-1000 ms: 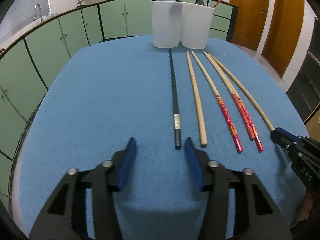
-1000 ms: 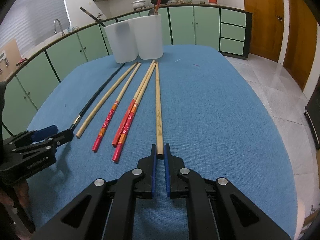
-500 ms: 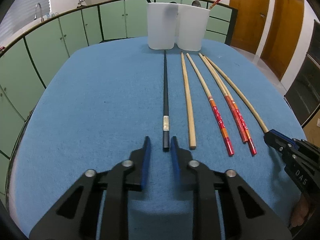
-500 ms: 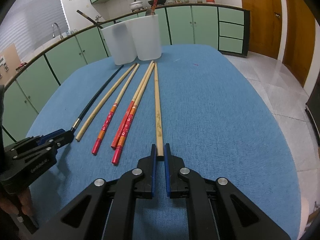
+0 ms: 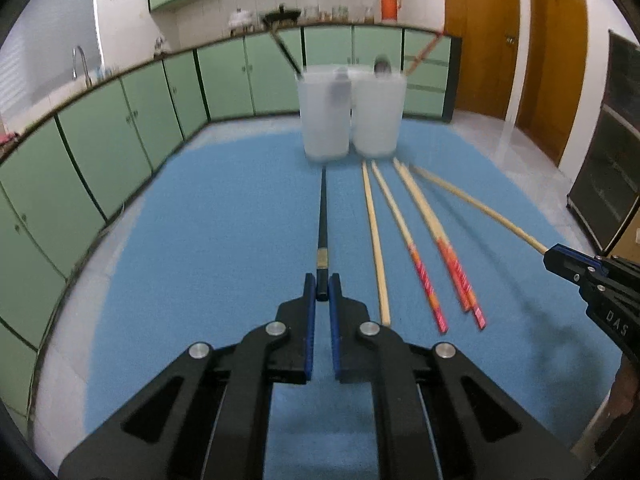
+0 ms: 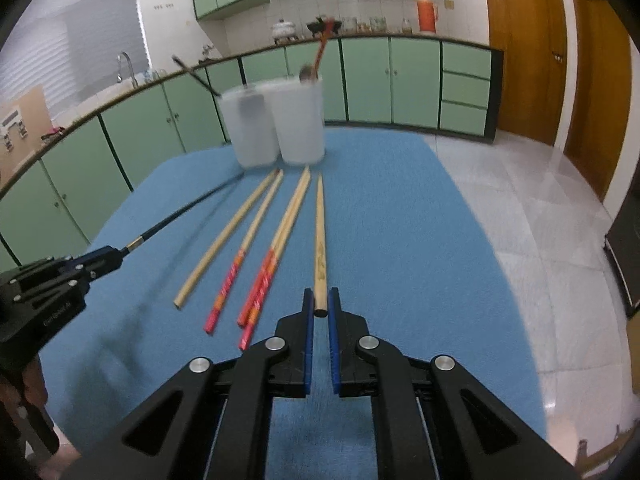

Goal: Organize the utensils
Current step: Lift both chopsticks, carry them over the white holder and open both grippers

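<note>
Left gripper [image 5: 322,288]: fingers were wide a second ago, narrowed half a second ago, and are now clamped on the butt end of the black chopstick [image 5: 322,216]. Right gripper [image 6: 321,304]: fingers narrow and pinching the near end of the plain bamboo chopstick [image 6: 319,232], the same hold as before.

Both views have tipped upward since the last look, and the background is smeared by motion. In the right wrist view the black chopstick casts a shadow set apart from it on the blue counter [image 5: 224,216]. My reading: both sticks are coming off the surface, tips trailing low toward the holders.

Four sticks lie loose on the counter between the two held ones: one plain wood chopstick [image 5: 376,240] and three red-handled chopsticks [image 5: 440,248], tips pointing at the two white holders [image 5: 352,120] at the far edge. Each holder already has a stick leaning in it.

Meaning for the task: grasp step looks done on both sides; carry and drop into the holders comes next. Long sticks held by the very end may swing, so I would go slowly.
</note>
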`<state>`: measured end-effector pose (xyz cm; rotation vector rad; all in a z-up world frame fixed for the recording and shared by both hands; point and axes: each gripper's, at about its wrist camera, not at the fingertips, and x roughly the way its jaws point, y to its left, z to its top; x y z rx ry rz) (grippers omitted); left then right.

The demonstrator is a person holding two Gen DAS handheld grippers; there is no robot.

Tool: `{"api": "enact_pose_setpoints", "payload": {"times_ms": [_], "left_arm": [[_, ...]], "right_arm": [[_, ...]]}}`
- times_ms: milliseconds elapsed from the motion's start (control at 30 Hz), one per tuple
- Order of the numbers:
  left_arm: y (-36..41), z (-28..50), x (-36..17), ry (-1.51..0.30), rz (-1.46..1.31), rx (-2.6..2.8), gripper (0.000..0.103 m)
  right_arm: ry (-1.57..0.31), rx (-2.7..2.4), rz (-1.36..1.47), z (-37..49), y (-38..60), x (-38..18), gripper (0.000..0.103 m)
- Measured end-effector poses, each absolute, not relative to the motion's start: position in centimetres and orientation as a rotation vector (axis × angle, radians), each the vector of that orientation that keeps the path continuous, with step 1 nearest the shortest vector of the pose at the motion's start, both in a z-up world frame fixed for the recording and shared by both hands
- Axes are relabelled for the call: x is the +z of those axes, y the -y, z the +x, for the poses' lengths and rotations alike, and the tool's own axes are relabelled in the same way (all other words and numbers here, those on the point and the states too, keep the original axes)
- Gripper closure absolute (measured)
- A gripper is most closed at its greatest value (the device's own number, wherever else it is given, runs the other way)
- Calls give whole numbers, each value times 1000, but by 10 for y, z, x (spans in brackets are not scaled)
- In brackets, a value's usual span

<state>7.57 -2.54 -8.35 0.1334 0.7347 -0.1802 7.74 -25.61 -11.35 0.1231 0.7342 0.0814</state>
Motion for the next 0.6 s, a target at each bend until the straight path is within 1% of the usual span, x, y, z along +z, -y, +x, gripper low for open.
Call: {"api": "enact_pose_setpoints", "payload": {"times_ms": [233,600], "left_arm": [[16,74,-29,-622,108,-203,97],[17,105,21,-543,53,-246,98]], "right_arm": [[-660,110,159,76,272,-65,96],[-566,147,209,97,295,12,96]]}}
